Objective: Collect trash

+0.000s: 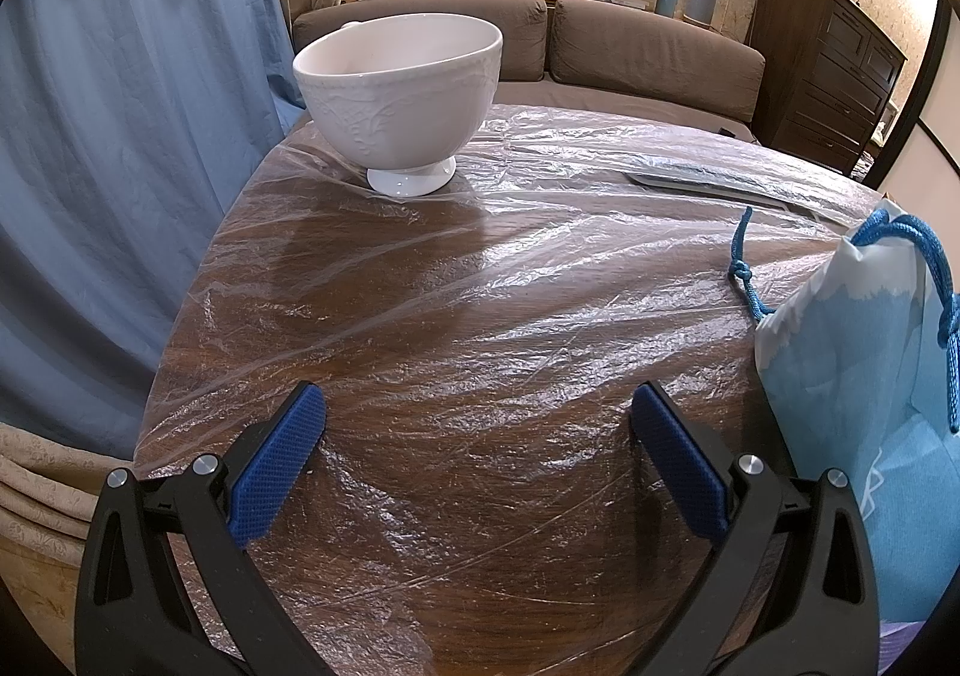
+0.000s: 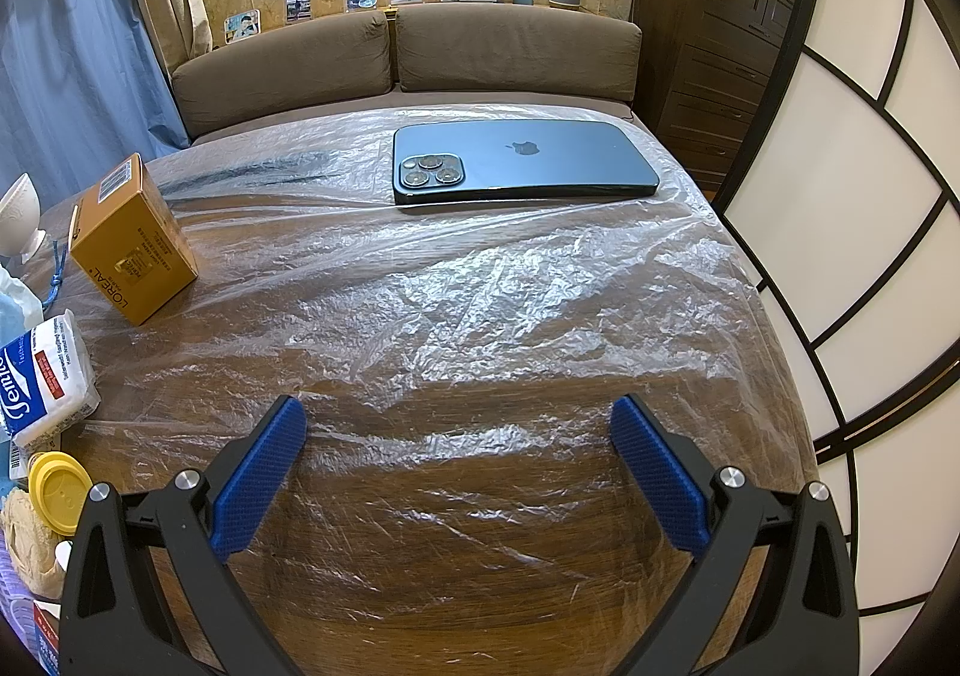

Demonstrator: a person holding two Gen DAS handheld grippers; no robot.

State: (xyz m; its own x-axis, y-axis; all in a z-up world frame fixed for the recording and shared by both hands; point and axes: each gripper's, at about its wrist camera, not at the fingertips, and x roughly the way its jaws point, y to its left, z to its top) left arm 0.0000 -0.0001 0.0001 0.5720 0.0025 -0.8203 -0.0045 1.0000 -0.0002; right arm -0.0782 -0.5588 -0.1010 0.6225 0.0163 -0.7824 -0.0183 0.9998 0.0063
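In the right wrist view a gold L'Oreal carton lies on the film-covered wooden table, far left of my right gripper, which is open and empty. A Tempo tissue pack, a yellow lid and crumpled beige paper sit at the left edge. In the left wrist view my left gripper is open and empty over the table. A light blue paper bag with blue rope handles stands to its right.
A white footed bowl stands at the table's far left. A blue iPhone lies face down at the far side. A brown sofa is behind the table, a blue curtain at left, a dark dresser at right.
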